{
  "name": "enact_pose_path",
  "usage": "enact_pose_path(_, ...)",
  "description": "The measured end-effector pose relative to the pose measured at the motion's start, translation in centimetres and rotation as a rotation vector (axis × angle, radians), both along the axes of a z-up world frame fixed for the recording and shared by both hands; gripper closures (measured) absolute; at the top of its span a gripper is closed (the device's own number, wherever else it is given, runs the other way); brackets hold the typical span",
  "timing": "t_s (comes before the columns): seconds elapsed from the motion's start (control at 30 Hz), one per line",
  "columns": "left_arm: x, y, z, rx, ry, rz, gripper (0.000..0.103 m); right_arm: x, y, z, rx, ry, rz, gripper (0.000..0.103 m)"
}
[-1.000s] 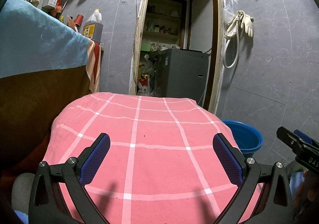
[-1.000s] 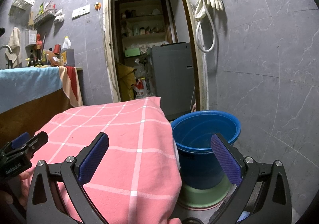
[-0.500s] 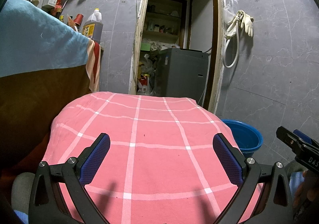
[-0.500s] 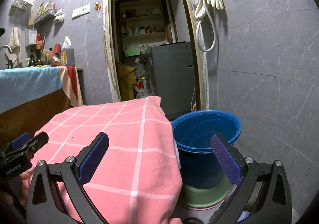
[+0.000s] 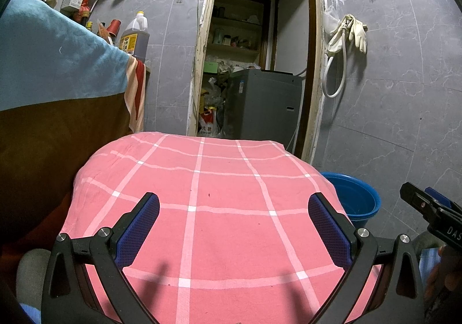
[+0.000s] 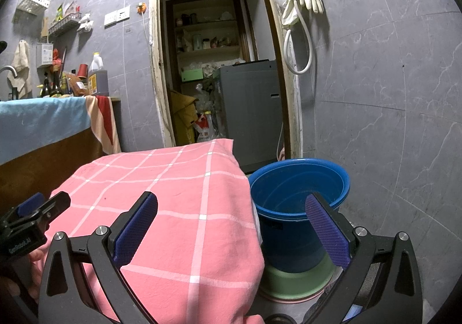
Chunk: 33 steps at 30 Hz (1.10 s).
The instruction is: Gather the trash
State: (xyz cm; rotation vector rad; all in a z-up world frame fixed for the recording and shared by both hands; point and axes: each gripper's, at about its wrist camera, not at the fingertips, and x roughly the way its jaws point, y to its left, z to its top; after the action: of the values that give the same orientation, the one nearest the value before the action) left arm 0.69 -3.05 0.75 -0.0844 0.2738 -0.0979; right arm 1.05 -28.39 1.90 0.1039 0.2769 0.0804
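Note:
A table draped in a pink checked cloth (image 5: 202,202) fills the near view; I see no trash on it. My left gripper (image 5: 232,226) is open and empty, held just above the cloth's near part. My right gripper (image 6: 231,226) is open and empty, over the cloth's right edge (image 6: 219,208) and the blue bucket (image 6: 294,188) that stands on the floor beside the table. The bucket looks empty inside and also shows in the left wrist view (image 5: 355,197). Each gripper shows at the edge of the other's view.
The bucket sits in a green basin (image 6: 294,280). A blue and brown draped counter (image 5: 55,84) with bottles stands at left. A doorway ahead shows a grey washing machine (image 5: 262,104) and bags on the floor. Rubber gloves and a hose (image 5: 346,38) hang on the tiled wall.

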Motion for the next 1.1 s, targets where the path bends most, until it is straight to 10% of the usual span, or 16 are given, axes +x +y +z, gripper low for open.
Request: enact_pose_path(1.1,-0.03,-0.11,-0.17,-0.001,0.005,0.000,0.002,-0.03,0.29,-0.14,0.001,0.007,0.000,0.000)
